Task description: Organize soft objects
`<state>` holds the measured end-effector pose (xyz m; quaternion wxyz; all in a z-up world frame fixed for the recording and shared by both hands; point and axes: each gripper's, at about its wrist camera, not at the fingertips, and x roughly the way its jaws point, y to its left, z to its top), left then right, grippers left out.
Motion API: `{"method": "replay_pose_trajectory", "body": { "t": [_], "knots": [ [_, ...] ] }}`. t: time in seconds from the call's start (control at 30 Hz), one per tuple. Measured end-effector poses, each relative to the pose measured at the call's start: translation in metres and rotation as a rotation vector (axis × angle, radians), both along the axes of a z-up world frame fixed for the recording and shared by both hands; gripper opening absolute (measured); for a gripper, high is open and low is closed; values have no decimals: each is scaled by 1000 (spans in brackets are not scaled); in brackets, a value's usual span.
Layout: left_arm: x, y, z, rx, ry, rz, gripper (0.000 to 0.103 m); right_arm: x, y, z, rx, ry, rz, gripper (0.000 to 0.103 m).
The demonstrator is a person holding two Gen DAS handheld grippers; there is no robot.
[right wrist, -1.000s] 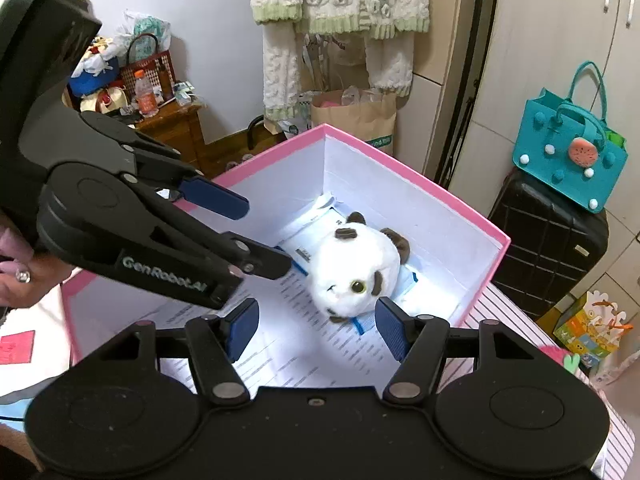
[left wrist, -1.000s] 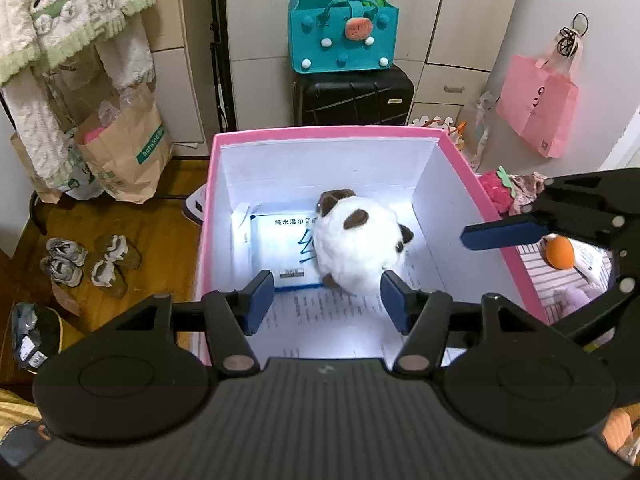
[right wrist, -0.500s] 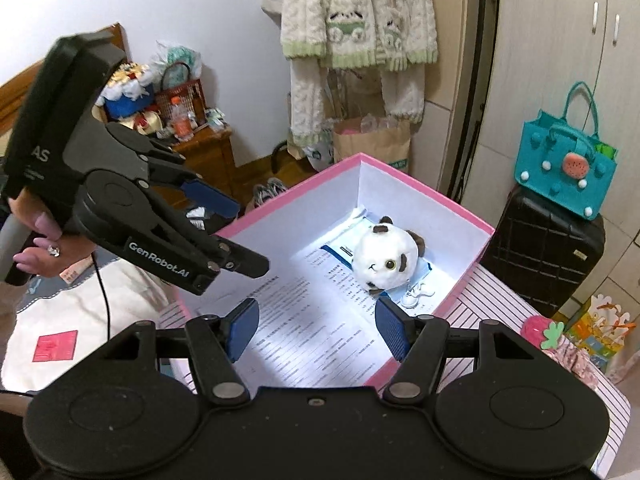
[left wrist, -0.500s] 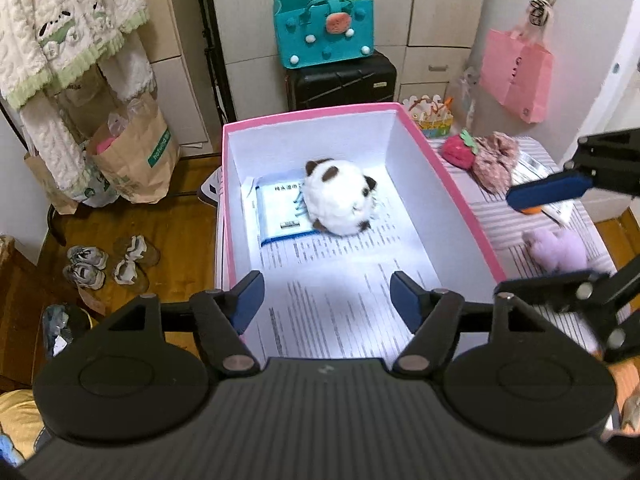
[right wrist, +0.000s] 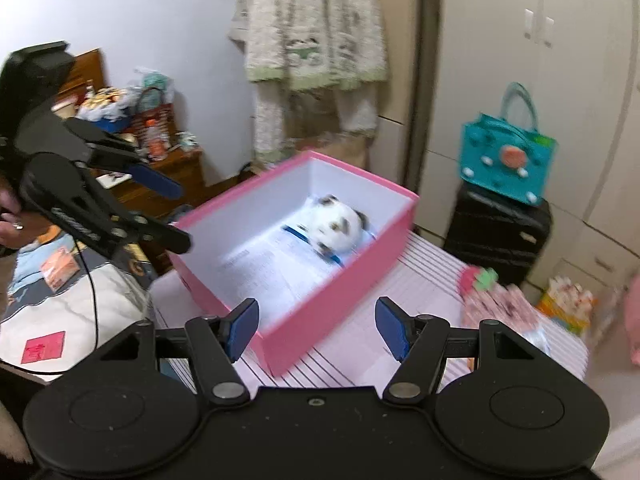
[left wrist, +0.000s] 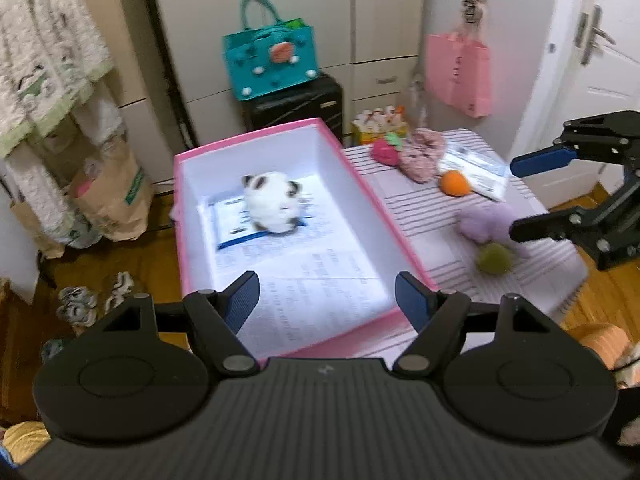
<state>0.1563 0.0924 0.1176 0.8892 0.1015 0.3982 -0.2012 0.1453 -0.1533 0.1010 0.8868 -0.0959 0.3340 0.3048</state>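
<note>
1. The left claw (left wrist: 326,296) hangs over the near end of the pink box (left wrist: 362,184), its jaws opening with nothing between them.
2. A white plush toy (left wrist: 272,202) lies inside the box at its far end.
3. On the striped table (left wrist: 436,220) sit an orange ball (left wrist: 454,183) and a purple toy (left wrist: 486,220).
4. The right claw (left wrist: 520,196) is above them, its jaws apart and empty.

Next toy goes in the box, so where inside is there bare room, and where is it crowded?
The near half of the pink box is free: only the printed paper lining, bordered by both side walls and the near rim. The far end is crowded: the white plush lies on a blue-edged packet. Neither tool holds anything.
</note>
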Motion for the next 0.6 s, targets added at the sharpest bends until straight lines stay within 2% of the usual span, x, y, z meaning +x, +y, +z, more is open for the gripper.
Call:
{"method": "replay_pose_trajectory", "body": {
  "t": [0.27,0.4,0.6],
  "knots": [
    [-15,-53,-7,-42,1,-126,74,-18,-53,-17,4,35,-119,69],
    [-14,-82,-13,-73,25,-197,74,-23,-74,-23,8,53,-152,70],
    [-12,-126,-24,-73,24,-258,74,-29,-98,-32,3,67,-178,70]
  ]
}}
